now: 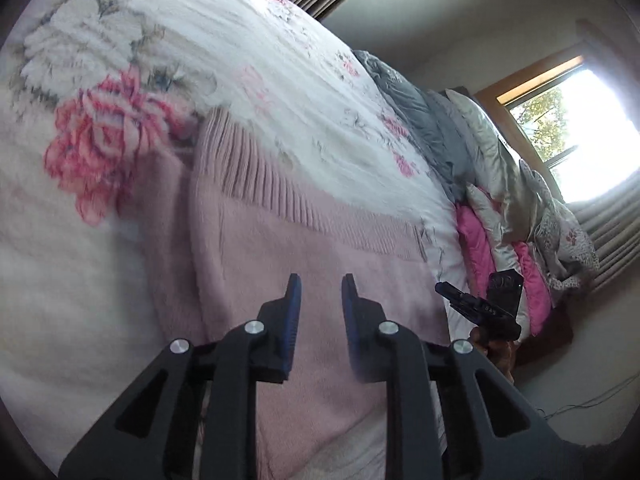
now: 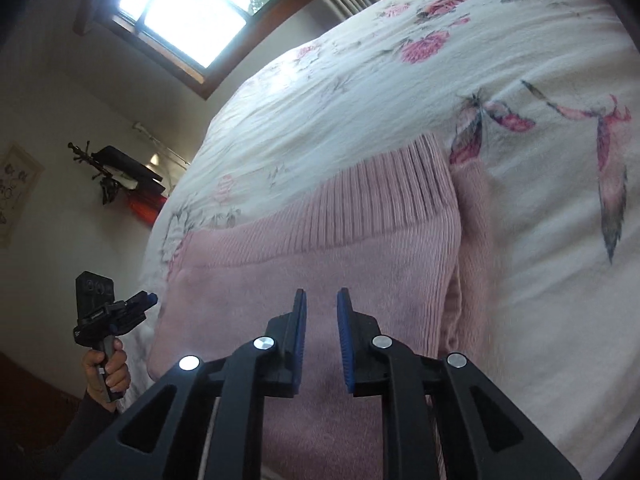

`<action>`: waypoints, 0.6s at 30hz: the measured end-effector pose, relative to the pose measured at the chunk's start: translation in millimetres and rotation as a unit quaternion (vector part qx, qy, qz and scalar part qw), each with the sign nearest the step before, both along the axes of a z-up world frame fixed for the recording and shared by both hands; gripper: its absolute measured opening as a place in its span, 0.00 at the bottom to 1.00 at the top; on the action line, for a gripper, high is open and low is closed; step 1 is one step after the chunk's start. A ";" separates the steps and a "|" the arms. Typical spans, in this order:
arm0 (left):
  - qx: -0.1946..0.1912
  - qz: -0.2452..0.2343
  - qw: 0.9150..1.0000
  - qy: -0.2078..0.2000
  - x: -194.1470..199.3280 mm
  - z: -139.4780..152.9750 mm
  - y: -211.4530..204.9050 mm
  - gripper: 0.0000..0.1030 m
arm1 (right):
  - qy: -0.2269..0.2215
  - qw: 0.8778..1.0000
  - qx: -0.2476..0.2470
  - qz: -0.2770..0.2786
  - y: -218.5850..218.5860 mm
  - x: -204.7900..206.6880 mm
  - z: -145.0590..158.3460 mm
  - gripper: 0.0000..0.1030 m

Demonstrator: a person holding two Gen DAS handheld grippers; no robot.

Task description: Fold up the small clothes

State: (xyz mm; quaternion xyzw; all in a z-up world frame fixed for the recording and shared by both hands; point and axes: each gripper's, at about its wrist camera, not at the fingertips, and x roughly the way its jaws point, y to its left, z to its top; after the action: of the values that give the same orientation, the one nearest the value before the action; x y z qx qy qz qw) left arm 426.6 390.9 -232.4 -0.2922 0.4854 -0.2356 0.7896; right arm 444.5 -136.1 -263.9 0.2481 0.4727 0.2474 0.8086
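Note:
A pale pink knitted sweater (image 1: 304, 264) lies folded on a floral bedspread (image 1: 224, 60), its ribbed hem (image 1: 256, 176) facing away. My left gripper (image 1: 318, 284) hovers open over the sweater's near part, nothing between its blue pads. In the right wrist view the same sweater (image 2: 320, 264) fills the middle, ribbed hem (image 2: 380, 196) at the top, and a folded layer runs along its right side. My right gripper (image 2: 322, 298) is open above it and holds nothing. Each gripper shows in the other's view: the right gripper (image 1: 472, 306) and the left gripper (image 2: 140, 304) at the bed's edge.
Grey, silver and pink pillows (image 1: 492, 184) are piled at the bed's far end under a bright window (image 1: 580, 128). A hand (image 2: 106, 372) holds the left gripper's handle. A wall shelf (image 2: 124, 176) and a window (image 2: 188, 4) stand beyond the bedspread (image 2: 360, 88).

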 end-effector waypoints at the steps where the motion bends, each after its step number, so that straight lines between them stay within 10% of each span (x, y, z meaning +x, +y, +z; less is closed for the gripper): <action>1: 0.014 0.004 1.000 0.018 -5.1 -14.9 0.4 0.13 | 0.015 1.000 -0.008 -0.003 -1.2 -3.0 -11.1 0.16; 3: 0.021 0.025 0.999 0.041 -11.9 -37.8 9.6 0.01 | 0.042 0.999 -0.009 -0.021 -11.7 -4.8 -32.4 0.00; 11: -0.035 -0.017 0.999 -0.018 -67.6 18.4 -4.4 0.14 | 0.011 0.999 0.036 0.004 -1.1 -57.1 5.8 0.11; 18: 0.083 -0.049 0.994 0.044 -83.0 -43.7 -37.0 0.01 | 0.076 0.997 -0.002 0.015 19.4 -85.7 -46.0 0.00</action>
State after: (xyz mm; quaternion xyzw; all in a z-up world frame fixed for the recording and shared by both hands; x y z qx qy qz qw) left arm 343.6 353.9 -276.1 -0.2120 0.5515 -0.2195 0.7763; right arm 358.8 -116.7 -309.9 0.2568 0.5368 0.2392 0.7672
